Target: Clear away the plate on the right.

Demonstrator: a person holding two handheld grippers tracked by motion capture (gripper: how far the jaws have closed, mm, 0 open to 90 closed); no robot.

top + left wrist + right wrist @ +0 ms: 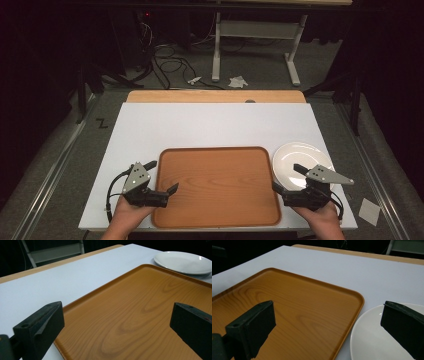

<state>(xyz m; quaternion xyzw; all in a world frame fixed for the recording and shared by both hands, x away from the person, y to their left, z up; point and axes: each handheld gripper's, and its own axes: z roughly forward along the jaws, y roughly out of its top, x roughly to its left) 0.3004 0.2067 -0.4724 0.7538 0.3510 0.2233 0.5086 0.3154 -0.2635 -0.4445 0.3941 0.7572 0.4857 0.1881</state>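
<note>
A wood-grain orange tray [215,186] lies empty on the white table near its front edge. A white plate [300,161] sits just right of it, also empty. My left gripper [161,176] is held at the tray's left edge, open, its jaws straddling the tray's rim [82,300]. My right gripper [287,177] hovers at the tray's right edge, open, one jaw over the tray [307,310] and the other over the plate [367,340]. Neither holds anything.
The white tabletop [210,125] stretches bare behind the tray, with a wooden strip [215,96] along its far edge. Beyond stand a desk frame [255,35] and floor cables [170,60]. A paper scrap [369,210] lies on the floor at right.
</note>
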